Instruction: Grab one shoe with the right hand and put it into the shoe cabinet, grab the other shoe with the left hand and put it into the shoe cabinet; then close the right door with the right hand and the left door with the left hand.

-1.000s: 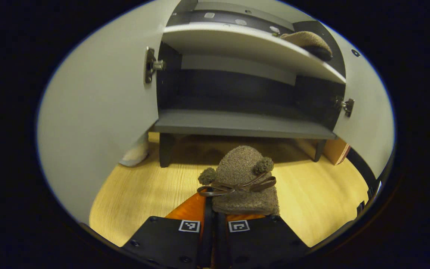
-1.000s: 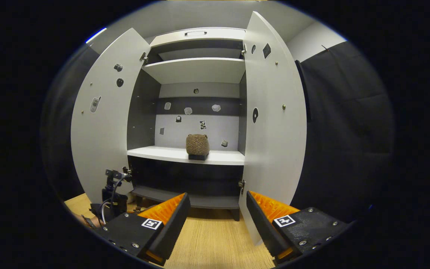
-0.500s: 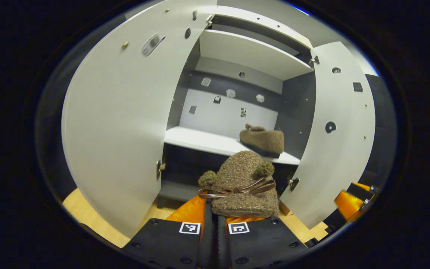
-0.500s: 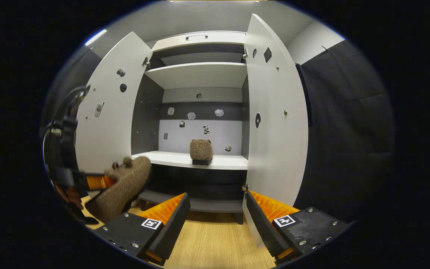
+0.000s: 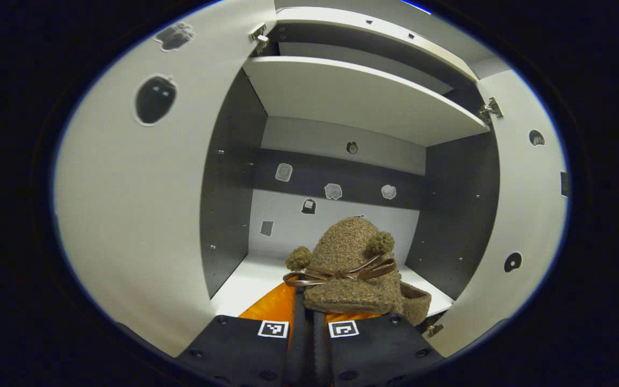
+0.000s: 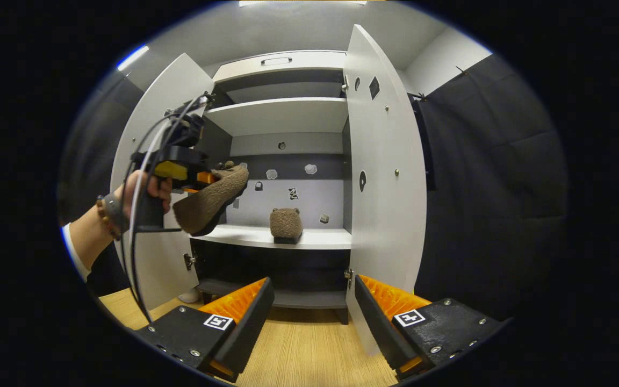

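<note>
Held shoe (image 5: 350, 269): fuzzy brown bouclé slipper w/ two pom-poms and a thin glossy leather-like bow, rounded toe, dark sole. In the left gripper view it sits lower centre, heel end pinched between the jaws of the left gripper (image 5: 309, 314), which are pressed nearly together on it. Toe points into the shoe cabinet (image 5: 234, 177), over the front of the white middle shelf (image 5: 245, 279).

Second shoe (image 6: 286, 223), same woolly texture, rests on that shelf at frame centre in the right gripper view, toe toward the camera. In the left gripper view a bit of it peeks out lower right of the held one.

Cabinet: smooth matte white boards, dark grey side panels, small stickers on the back wall. Left door (image 6: 143, 161) and right door (image 6: 384, 161) both swung open, metal hinges visible.

Right gripper view, left of frame: a hand (image 6: 145, 188) grips the left tool's handle, forearm angled up from lower left, cables looping overhead, shoe tilted sole-down.

Right gripper (image 6: 312, 301), bottom of frame: jaws spread wide, empty, above pale wood-grain floor (image 6: 309, 355).
</note>
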`<state>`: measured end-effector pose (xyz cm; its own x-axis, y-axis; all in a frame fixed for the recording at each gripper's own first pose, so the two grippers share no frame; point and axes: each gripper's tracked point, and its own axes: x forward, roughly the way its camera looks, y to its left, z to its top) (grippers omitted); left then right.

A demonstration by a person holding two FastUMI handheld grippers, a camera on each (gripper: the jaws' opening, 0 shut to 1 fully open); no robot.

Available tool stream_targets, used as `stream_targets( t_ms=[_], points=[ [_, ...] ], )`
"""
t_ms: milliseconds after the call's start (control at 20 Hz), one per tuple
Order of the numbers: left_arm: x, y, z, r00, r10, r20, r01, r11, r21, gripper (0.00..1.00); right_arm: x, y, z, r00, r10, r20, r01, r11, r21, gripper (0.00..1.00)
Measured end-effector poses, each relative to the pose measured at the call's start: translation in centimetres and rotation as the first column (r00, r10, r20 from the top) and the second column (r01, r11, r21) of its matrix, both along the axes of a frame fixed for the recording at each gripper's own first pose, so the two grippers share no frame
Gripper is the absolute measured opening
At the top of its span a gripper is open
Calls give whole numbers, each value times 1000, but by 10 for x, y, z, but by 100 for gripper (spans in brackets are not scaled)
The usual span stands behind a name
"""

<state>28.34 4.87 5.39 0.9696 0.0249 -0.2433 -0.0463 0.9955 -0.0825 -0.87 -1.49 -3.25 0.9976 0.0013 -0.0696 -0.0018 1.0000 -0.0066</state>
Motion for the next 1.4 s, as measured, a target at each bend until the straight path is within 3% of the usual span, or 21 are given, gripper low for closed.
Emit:
stream_targets(
  t_ms=[250, 400, 550, 800, 950, 1050, 1100, 1200, 1400],
  points=[
    [76, 14, -69, 975, 71, -212, -57, 996, 71, 14, -1, -14, -1, 999, -33, -13, 33, 999, -1, 93],
    [99, 13, -110, 942, 92, -322, -78, 995, 55, 14, 0, -16, -8, 999, -34, -36, 34, 999, -6, 93],
    [104, 16, -128, 927, 101, -362, -83, 994, 66, 16, 3, -13, -13, 998, -31, -45, 32, 999, 14, 93],
    [101, 28, -134, 922, 133, -363, -124, 991, 50, 39, 7, -14, -23, 998, -25, -66, 26, 1000, 14, 93],
    [96, 32, -134, 920, 126, -371, -118, 992, 45, 66, 9, -16, -22, 998, -21, -60, 22, 1000, 18, 93],
    [94, 36, -131, 922, 117, -368, -101, 993, 62, 75, 10, -19, -23, 998, -20, -60, 20, 1000, 16, 93],
    [93, 36, -129, 921, 117, -371, -99, 993, 67, 86, 12, -19, -23, 998, -19, -61, 20, 1000, 16, 93],
    [89, 30, -122, 926, 88, -368, -72, 996, 57, 93, 11, -21, -24, 998, -20, -61, 21, 1000, 14, 93],
    [74, 13, -91, 945, 21, -327, -5, 999, 52, 90, 8, -21, -25, 998, -18, -60, 19, 1000, 14, 93]
  ],
)
